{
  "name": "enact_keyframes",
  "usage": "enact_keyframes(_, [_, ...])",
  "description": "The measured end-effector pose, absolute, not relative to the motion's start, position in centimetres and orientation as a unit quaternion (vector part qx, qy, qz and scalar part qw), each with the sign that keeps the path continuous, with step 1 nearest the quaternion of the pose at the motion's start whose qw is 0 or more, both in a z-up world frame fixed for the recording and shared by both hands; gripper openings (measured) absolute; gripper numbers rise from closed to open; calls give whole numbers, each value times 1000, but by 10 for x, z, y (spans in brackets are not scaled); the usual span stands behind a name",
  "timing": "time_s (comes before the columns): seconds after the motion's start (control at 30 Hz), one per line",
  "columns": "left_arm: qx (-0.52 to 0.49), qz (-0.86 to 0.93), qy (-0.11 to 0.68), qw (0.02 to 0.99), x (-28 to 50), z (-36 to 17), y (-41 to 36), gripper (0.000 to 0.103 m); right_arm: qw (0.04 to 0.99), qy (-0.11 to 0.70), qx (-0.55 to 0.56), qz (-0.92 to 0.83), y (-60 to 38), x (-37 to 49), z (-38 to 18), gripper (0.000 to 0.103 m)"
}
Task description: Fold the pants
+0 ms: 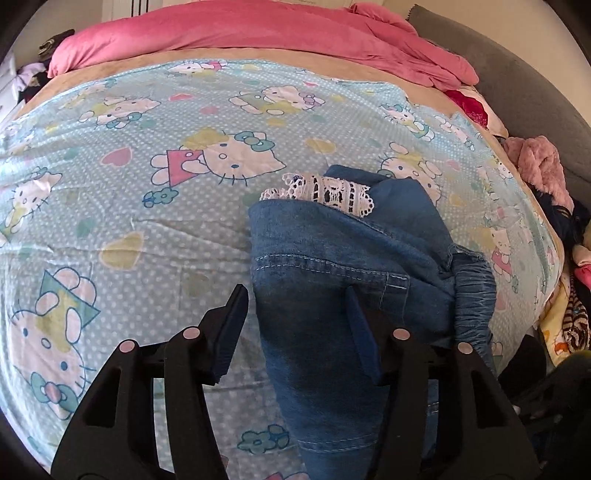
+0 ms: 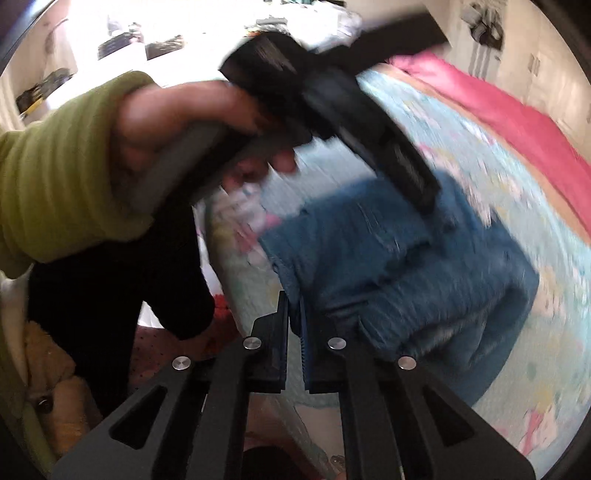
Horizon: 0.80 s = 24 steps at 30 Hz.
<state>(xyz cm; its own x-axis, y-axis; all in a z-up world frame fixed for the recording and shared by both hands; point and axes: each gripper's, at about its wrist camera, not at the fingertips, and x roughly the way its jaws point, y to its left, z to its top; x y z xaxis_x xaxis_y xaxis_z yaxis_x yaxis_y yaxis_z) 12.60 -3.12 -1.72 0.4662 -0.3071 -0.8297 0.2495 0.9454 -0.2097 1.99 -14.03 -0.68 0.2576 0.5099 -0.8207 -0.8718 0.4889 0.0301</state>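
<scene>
Pants (image 1: 325,258) lie bunched between the left hand-held gripper's (image 1: 295,295) parted jaws.

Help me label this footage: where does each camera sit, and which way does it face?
Left wrist: on the left hand-held gripper, angled down at the denim pants on the cartoon bedsheet; only its own fingers show, straddling the fabric.
Right wrist: on the right hand-held gripper, shut at the pants' edge, facing across the bed; the person's left hand, green sleeve and the left gripper show.
Shared: pants, bedsheet, pink blanket.
</scene>
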Motion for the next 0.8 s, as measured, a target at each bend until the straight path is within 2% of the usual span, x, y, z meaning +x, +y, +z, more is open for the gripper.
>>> enact_keyframes(0.07, [-29, -162, 490, 856, 125, -17, -32, 49, 766, 411, -208, 449, -143, 20, -12, 6])
enact_keyframes(0.13, [-26, -161, 488, 858, 124, -18, -32, 51, 769, 411, -198, 448, -144, 18, -7, 11])
enact_keyframes(0.4, [-30, -161, 486, 858, 123, -16, -31, 53, 788, 374, -146, 467, -157, 8, 45, 16])
enact_keyframes(0.5, [-29, -161, 486, 859, 122, -16, -32, 53, 791, 355, -159, 472, -141, 7, 56, 32])
enact_keyframes(0.67, [-24, -159, 483, 861, 121, -15, -32, 54, 779, 364, -198, 471, -105, 14, 39, 34])
enact_keyframes(0.8, [-9, -154, 478, 865, 118, -14, -34, 57, 762, 426, -181, 453, -97, 31, 2, 34])
